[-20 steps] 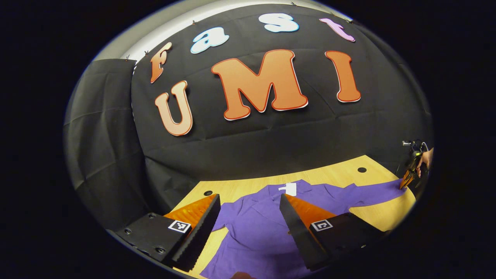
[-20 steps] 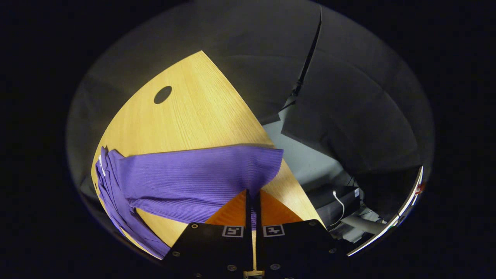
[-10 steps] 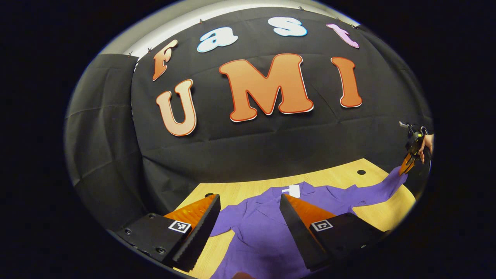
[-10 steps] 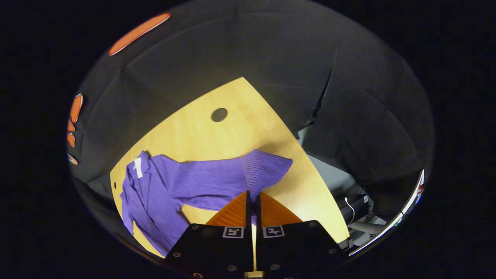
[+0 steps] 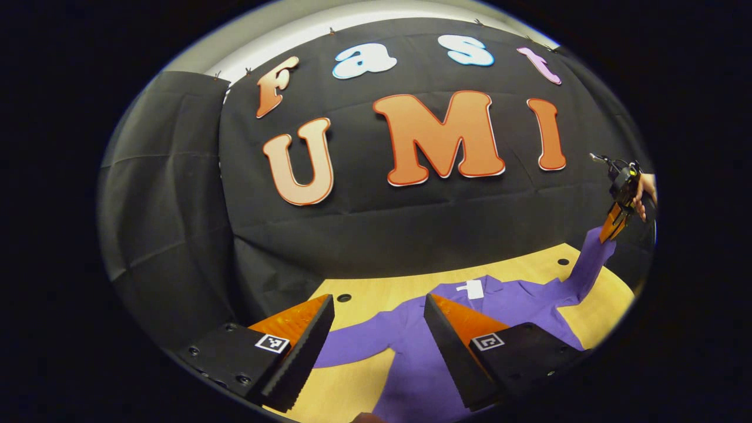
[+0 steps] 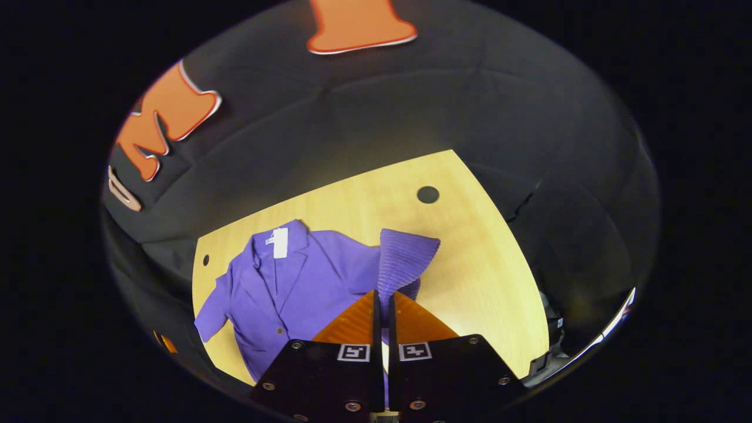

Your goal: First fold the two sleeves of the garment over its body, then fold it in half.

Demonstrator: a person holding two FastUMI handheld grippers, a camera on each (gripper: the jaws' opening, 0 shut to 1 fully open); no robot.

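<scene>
Purple knit fabric, the garment [image 5: 423, 352], lies spread on the wooden table [image 5: 358, 299] in the left gripper view, with a white tag [image 5: 472, 289] at its collar toward the booth's black wall [image 5: 376, 235]. Nearer the camera, the left gripper [image 5: 376, 343] hangs above the garment with its two fingers spread wide and nothing between them. One sleeve [image 5: 352, 346] stretches flat across the wood behind the left-hand finger. Off at the far right, the other sleeve [image 5: 590, 264] rises off the table in a steep line up to the right gripper [image 5: 611, 226], which a hand [image 5: 646, 191] holds up in front of the wall. A dark round hole [image 5: 344, 298] sits in the tabletop near the back edge, and another [image 5: 563, 261] near the raised sleeve.

From the right gripper view, the right gripper [image 6: 383, 302] has its fingers pressed close together with the ribbed cuff [image 6: 405, 258] of the sleeve pinched between them; the cuff fans out just beyond the tips, lifted over the wood. Below it the garment [image 6: 294, 288] lies face up on the table [image 6: 482, 276], collar and white tag [image 6: 280, 242] pointing toward the wall, its other short-looking sleeve [image 6: 211, 308] spread out to the left. A dark hole [image 6: 427, 194] marks the tabletop beyond the cuff.
</scene>
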